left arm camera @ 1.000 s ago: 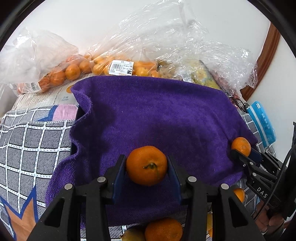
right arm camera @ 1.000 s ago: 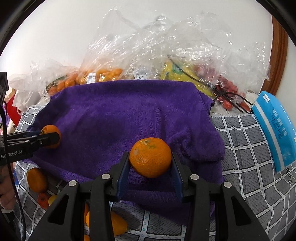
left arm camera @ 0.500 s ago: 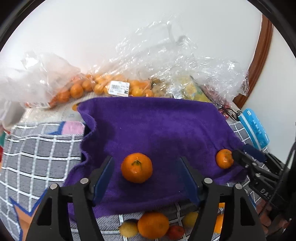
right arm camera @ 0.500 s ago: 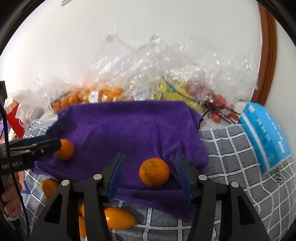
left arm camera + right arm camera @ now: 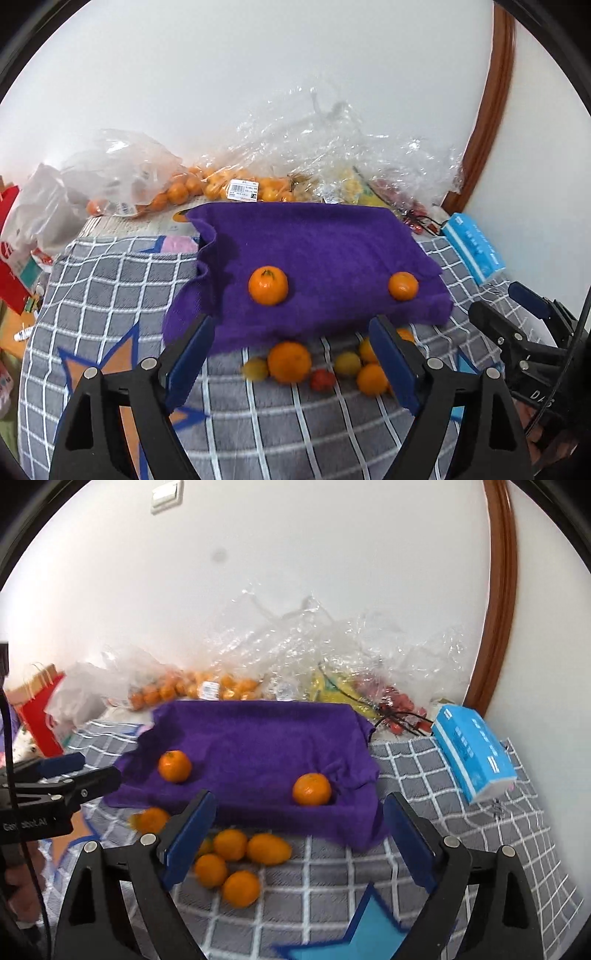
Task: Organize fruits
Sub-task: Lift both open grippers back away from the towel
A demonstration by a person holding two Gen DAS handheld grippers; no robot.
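Note:
Two oranges lie apart on the purple towel (image 5: 314,254): one left of centre (image 5: 268,285), one near its right end (image 5: 403,285). My left gripper (image 5: 290,325) hangs above and short of the towel's front edge, its jaws opening with nothing between them. In the right wrist view the same oranges (image 5: 175,766) (image 5: 312,789) rest on the towel (image 5: 258,738). My right gripper (image 5: 299,802) is also opening and holds nothing. Each gripper shows at the edge of the other's view (image 5: 496,299) (image 5: 98,768). Several loose fruits (image 5: 289,362) (image 5: 231,845) lie before the towel.
Clear plastic bags of small oranges (image 5: 207,188) and other fruit are piled against the white wall behind the towel. A blue tissue pack (image 5: 472,753) lies to the right and a red paper bag (image 5: 37,716) to the left. A grey chequered blanket (image 5: 110,288) covers the surface.
Both grippers went from shut on an orange to open, leaving the two oranges on the towel. Both have pulled back and upward, so more of the blanket and loose fruit shows.

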